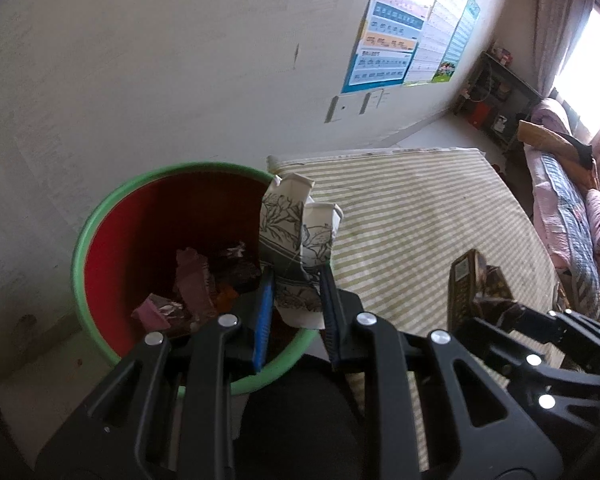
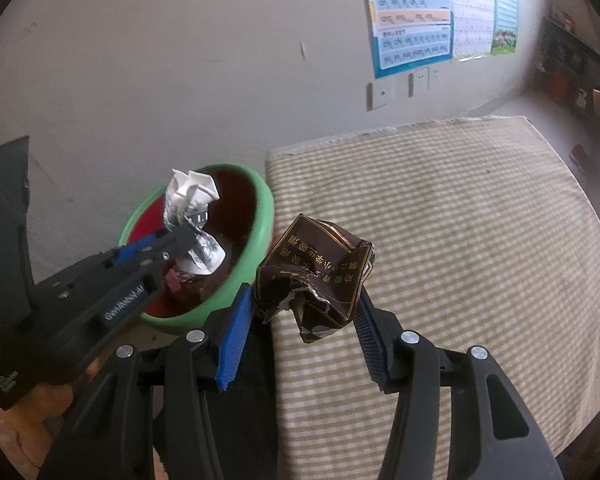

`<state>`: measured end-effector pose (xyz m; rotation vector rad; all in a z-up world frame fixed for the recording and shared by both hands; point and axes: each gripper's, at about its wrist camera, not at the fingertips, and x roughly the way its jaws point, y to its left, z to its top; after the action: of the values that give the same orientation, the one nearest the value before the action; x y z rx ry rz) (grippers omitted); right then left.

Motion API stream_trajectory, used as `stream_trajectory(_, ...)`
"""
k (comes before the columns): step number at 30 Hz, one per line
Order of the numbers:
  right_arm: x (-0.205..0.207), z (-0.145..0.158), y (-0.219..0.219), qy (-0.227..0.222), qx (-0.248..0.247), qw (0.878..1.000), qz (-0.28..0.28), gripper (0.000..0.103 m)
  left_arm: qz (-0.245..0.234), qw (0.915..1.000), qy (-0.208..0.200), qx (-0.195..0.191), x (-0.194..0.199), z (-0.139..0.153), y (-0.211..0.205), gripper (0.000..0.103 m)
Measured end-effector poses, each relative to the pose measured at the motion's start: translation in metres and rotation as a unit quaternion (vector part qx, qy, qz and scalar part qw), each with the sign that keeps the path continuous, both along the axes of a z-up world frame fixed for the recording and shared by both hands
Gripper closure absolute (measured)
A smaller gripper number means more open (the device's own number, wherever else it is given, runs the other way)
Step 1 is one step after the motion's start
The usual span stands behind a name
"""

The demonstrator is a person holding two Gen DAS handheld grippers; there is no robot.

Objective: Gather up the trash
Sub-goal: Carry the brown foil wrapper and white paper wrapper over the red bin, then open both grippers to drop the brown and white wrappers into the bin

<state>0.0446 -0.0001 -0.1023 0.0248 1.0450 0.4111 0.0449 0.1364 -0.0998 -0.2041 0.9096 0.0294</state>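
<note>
My left gripper (image 1: 296, 284) is shut on a crumpled white paper with a grey leaf print (image 1: 298, 236). It hangs over the right side of a red bin with a green rim (image 1: 100, 216), which holds several scraps. In the right wrist view the same paper (image 2: 192, 216) and left gripper (image 2: 188, 240) are above the bin (image 2: 266, 216). My right gripper (image 2: 306, 300) is shut on a crushed dark brown pack with gold lettering (image 2: 320, 276), just right of the bin over the striped mat. That brown pack (image 1: 466, 284) shows in the left wrist view too.
The bin stands on the floor against a white wall (image 1: 160, 60). A green-and-white striped mat (image 2: 460, 220) lies to its right. Posters (image 1: 396, 40) hang on the wall, a dark shelf (image 1: 496, 100) and a bed with quilts (image 1: 572, 208) are at far right. A hand (image 2: 40, 404) holds the left gripper.
</note>
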Motion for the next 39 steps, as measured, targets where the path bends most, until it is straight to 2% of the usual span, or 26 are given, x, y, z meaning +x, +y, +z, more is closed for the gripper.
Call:
stream_trajectory(10, 0.007, 0.005, 0.026, -0.007, 0.006, 1.0, 0.028, 0.053, 0.041, 0.999, 0.007, 0.014, -0.001, -0.005, 0.033, 0.081)
stream_trajectory(20, 0.024, 0.005, 0.061, -0.008, 0.008, 0.998, 0.061, 0.053, 0.07, 0.9974, 0.013, 0.011, -0.001, -0.009, 0.059, 0.081)
stream_trajectory(30, 0.041, 0.008, 0.096, -0.009, 0.011, 0.996, 0.088, 0.053, 0.11, 0.9938, 0.004, 0.019, -0.011, -0.002, 0.086, 0.081)
stream_trajectory(39, 0.042, 0.007, 0.108, -0.008, 0.008, 0.995, 0.103, 0.053, 0.117, 0.9928, 0.005, 0.025, -0.017, 0.001, 0.096, 0.081)
